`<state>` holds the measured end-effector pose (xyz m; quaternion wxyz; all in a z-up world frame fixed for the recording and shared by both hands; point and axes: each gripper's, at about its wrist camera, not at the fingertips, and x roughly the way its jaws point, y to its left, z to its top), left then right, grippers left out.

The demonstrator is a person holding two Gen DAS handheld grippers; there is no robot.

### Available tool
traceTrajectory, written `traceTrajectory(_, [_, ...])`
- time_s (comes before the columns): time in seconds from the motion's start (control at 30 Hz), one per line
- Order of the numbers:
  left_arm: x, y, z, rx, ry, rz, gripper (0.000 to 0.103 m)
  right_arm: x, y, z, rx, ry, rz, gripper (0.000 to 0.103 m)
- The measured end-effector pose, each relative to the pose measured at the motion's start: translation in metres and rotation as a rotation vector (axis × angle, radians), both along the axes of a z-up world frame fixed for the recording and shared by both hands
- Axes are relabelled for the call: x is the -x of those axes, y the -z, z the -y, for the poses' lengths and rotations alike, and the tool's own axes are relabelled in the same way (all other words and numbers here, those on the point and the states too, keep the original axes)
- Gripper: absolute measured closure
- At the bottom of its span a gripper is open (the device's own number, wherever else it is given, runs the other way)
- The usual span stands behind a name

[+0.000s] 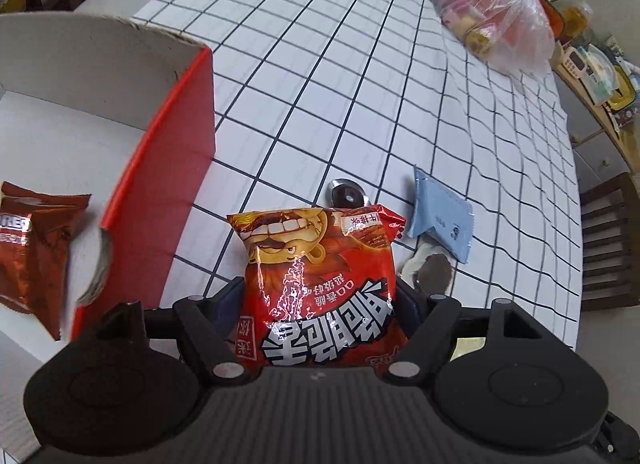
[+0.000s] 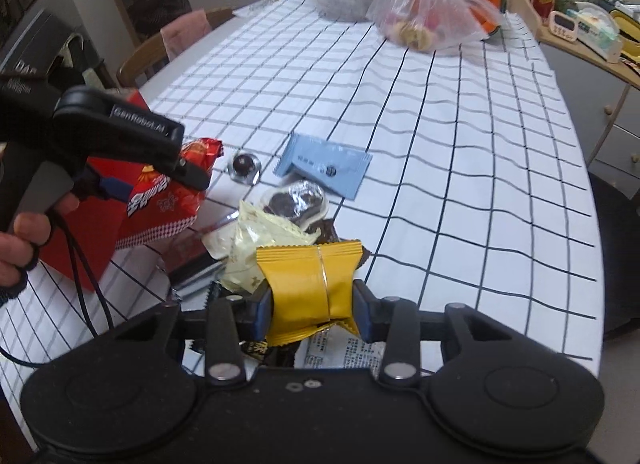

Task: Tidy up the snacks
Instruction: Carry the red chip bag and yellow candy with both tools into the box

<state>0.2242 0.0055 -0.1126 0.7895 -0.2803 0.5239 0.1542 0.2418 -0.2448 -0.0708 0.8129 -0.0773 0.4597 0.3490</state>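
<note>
The left claw (image 1: 320,300) grips a red snack bag (image 1: 316,284), the red box (image 1: 160,168) just left. The right claw (image 2: 312,304) clamps a yellow packet (image 2: 310,284); ahead on the desk (image 2: 460,184) lie a cream wrapper (image 2: 256,248) and blue sachet (image 2: 324,164).

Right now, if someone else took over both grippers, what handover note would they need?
Left gripper: jaws shut on the red snack bag, held beside the red box, not yet in it.
Right gripper: jaws shut on the yellow packet, above the loose pile.
Done: one brown packet lies in the box.
Left: drop both held snacks in, then the blue packet, cream packet, foil-wrapped chocolates and small round candy on the checked tablecloth.
</note>
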Motion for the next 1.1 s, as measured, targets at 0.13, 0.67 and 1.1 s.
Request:
traceTrajectory(0.13, [0.013, -0.023, 0.002, -0.002, 0.017, 0.037, 0.028, 0.012, -0.023, 0.004, -0.024, 0.01, 0.018, 0.064])
traceTrajectory(0.67, [0.079, -0.1, -0.021, -0.108, 0.137, 0.135, 0.028, 0.061, -0.084, -0.036, -0.069, 0.008, 0.057, 0.065])
traceTrajectory(1.1, [0.138, -0.121, -0.086, -0.156, 0.129, 0.167, 0.028, 0.08, -0.091, -0.094, -0.08, -0.055, 0.071, 0.068])
